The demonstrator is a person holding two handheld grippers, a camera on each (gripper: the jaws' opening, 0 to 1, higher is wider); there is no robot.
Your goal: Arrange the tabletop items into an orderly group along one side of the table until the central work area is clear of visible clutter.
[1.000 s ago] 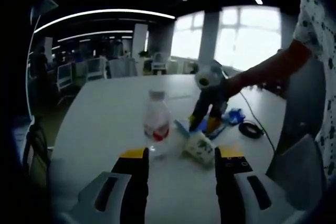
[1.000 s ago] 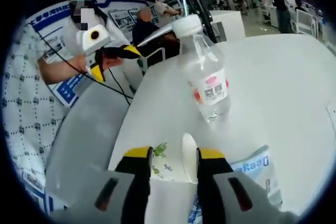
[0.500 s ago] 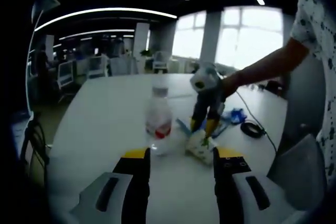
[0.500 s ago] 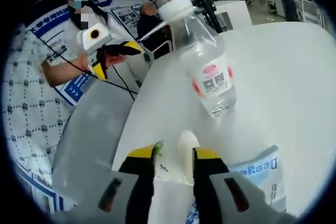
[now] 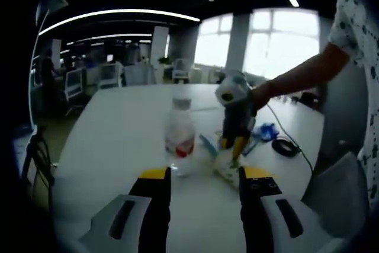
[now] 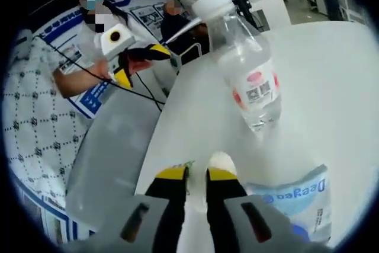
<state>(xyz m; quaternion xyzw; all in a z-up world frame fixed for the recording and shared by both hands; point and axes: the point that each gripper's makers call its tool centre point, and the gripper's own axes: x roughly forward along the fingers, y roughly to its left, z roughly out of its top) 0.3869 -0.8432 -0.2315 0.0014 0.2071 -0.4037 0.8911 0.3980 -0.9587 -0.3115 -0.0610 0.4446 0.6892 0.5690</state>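
Observation:
A clear water bottle (image 5: 179, 139) with a red label stands upright on the white table (image 5: 118, 128). Just right of it lies a white paper cup (image 5: 225, 164) with green print, on a blue-and-white packet (image 5: 206, 143). My right gripper (image 5: 232, 148) comes down onto the cup. In the right gripper view its jaws stand almost together, and my right gripper (image 6: 195, 174) is shut on the wall of the paper cup (image 6: 221, 161). The bottle (image 6: 249, 75) stands just beyond, and the packet (image 6: 296, 197) lies to the right. My left gripper (image 5: 205, 175) is open, short of the bottle, and my left gripper (image 6: 133, 57) hangs off the table's edge.
A black cable coil (image 5: 286, 146) and a small blue item (image 5: 265, 130) lie on the table's right side. A grey chair back (image 6: 118, 140) stands against the table edge. Office chairs (image 5: 112, 78) and windows lie beyond the table; people sit in the background.
My right gripper's jaws have drawn together onto the cup's wall. The left gripper has hardly moved.

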